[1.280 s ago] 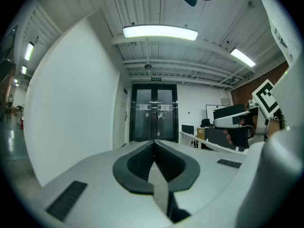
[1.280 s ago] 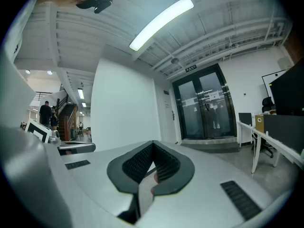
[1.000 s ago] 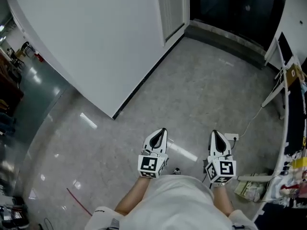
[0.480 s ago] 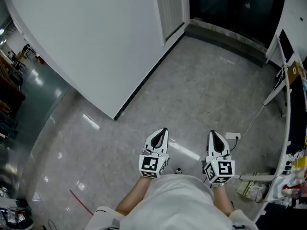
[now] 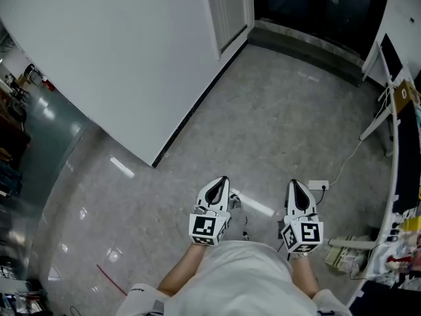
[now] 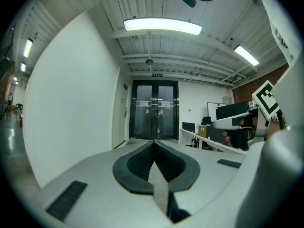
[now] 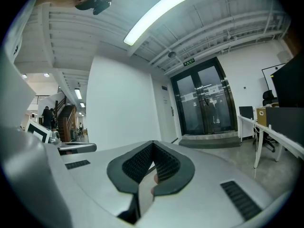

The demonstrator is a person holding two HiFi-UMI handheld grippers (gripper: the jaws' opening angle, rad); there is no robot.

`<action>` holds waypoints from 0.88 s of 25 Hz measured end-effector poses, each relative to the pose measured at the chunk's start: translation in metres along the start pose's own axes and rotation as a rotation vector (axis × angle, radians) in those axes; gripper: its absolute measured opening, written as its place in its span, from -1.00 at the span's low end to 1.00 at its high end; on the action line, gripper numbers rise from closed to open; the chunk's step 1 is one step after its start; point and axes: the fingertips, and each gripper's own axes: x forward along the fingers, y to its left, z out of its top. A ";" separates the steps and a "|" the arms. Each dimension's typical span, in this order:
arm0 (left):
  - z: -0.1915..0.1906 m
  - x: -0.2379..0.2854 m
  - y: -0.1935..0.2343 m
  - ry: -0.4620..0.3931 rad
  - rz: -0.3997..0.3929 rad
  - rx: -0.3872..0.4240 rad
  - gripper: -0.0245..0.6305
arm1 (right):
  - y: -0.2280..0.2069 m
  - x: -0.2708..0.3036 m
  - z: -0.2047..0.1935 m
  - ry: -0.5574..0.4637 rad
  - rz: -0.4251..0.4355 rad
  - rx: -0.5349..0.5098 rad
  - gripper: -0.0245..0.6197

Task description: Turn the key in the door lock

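Person standing on grey speckled floor [image 5: 276, 124], a gripper in each hand, both held low in front of the white shirt [image 5: 243, 275] and pointing roughly level down the room. Left gripper [image 5: 223, 181]: tongs pressed fully together, ribbed pads meeting, nothing between them. Right gripper [image 5: 293, 184]: same, tongs closed tight and empty. The two are side by side, apart from each other. Plain white wall [image 5: 118, 51] runs along the left. Dark glass double door [image 6: 154, 118] sits at the far end, straight ahead and well apart from both grippers; a white door [image 5: 227, 8] stands just left of it. Key and lock too small to make out, and I can't tell which door carries them. White socket [image 5: 318, 187] lies on the floor near the right gripper, with its cable [image 5: 345, 166] running toward the desks on the right.
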 end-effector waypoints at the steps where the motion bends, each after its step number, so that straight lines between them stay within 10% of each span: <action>1: -0.002 0.009 0.001 0.006 -0.007 -0.003 -0.90 | -0.005 0.007 0.000 0.001 -0.007 0.006 -0.96; 22: 0.051 0.254 0.108 -0.047 -0.086 -0.004 -0.90 | -0.034 0.247 0.056 0.038 0.069 -0.144 -0.96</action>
